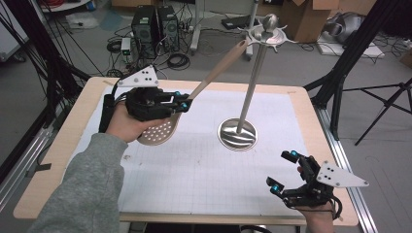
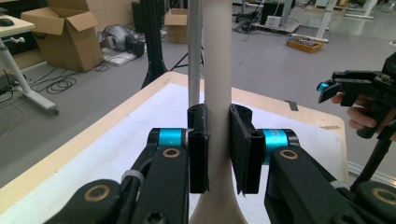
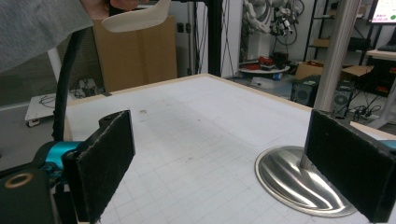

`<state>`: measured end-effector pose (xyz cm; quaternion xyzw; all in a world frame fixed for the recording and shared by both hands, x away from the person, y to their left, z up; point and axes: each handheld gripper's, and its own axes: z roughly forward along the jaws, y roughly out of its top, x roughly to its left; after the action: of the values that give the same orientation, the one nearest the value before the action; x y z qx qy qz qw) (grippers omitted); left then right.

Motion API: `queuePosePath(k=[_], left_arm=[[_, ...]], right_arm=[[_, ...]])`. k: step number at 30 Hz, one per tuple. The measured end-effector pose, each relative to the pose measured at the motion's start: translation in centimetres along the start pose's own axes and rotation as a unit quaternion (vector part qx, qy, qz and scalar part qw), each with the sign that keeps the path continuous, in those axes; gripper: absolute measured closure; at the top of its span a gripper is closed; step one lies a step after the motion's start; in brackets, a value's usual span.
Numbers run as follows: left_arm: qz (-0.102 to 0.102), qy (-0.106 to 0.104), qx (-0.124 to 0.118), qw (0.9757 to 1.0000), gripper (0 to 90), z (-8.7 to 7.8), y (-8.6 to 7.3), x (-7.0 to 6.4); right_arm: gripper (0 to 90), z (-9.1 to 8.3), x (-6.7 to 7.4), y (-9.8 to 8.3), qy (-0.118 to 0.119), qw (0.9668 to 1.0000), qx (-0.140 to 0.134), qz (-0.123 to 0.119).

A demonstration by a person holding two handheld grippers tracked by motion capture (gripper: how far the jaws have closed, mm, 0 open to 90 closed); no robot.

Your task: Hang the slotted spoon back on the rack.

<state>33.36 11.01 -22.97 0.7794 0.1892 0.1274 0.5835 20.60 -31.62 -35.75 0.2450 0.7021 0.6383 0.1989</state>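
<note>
above the table's left side we see our left gripper (image 1: 183,103) clamped on a beige slotted spoon (image 1: 160,131), its handle tip reaching the metal utensil stand's (image 1: 253,73) hook ring. our right gripper (image 1: 283,171) waits wide open, holding nothing. a nudge may tip the stand.

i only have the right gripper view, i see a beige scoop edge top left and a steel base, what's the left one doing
Observer: The left gripper is shut on the slotted spoon, gripping its beige handle.
Operator: which way is the handle pointing
Observer: In the high view it angles up toward the hook ring atop the steel stand.
Operator: is it on a hook yet
Observer: Not clearly; the handle tip sits beside the ring, and I cannot tell if they touch.
Operator: and mine
Observer: The right gripper is open, at the table's near right corner.
</note>
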Motion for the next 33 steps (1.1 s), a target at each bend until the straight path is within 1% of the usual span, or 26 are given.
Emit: queuePosePath(k=[8,12,14,17,20,23,27,33], left_arm=[[0.003,-0.007,-0.006,1.0,77.8,-0.09,0.07,-0.22],[0.002,-0.005,-0.01,0.9999,77.8,-0.19,0.09,-0.24],[0.003,-0.007,-0.007,0.9999,77.8,-0.29,0.1,-0.19],[0.003,-0.009,-0.012,0.9999,77.8,-0.35,0.13,-0.23],[0.006,-0.009,-0.012,0.9999,77.8,-0.32,0.17,-0.28],[0.003,-0.009,-0.01,0.9999,77.8,-0.19,0.17,-0.3],[0.005,-0.008,-0.005,0.9999,77.9,-0.01,0.18,-0.26],[0.007,-0.011,-0.007,0.9999,77.8,0.1,0.28,-0.4]], right_arm=[[7.4,0.07,0.04,0.02,0.002,1.0,0.002,-0.001],[7.4,0.05,0.04,0.02,0.001,1.0,0.001,0.0],[7.4,0.03,0.05,0.01,0.001,1.0,0.003,0.002],[7.4,0.06,0.04,0.01,0.001,1.0,0.002,0.0],[7.4,0.11,0.05,0.0,0.001,1.0,0.003,0.0],[7.4,0.12,0.05,0.0,0.001,1.0,0.003,-0.001],[7.4,0.12,0.07,0.03,0.003,1.0,0.003,-0.002],[7.4,0.04,0.03,0.01,0.002,1.0,0.002,0.0]])
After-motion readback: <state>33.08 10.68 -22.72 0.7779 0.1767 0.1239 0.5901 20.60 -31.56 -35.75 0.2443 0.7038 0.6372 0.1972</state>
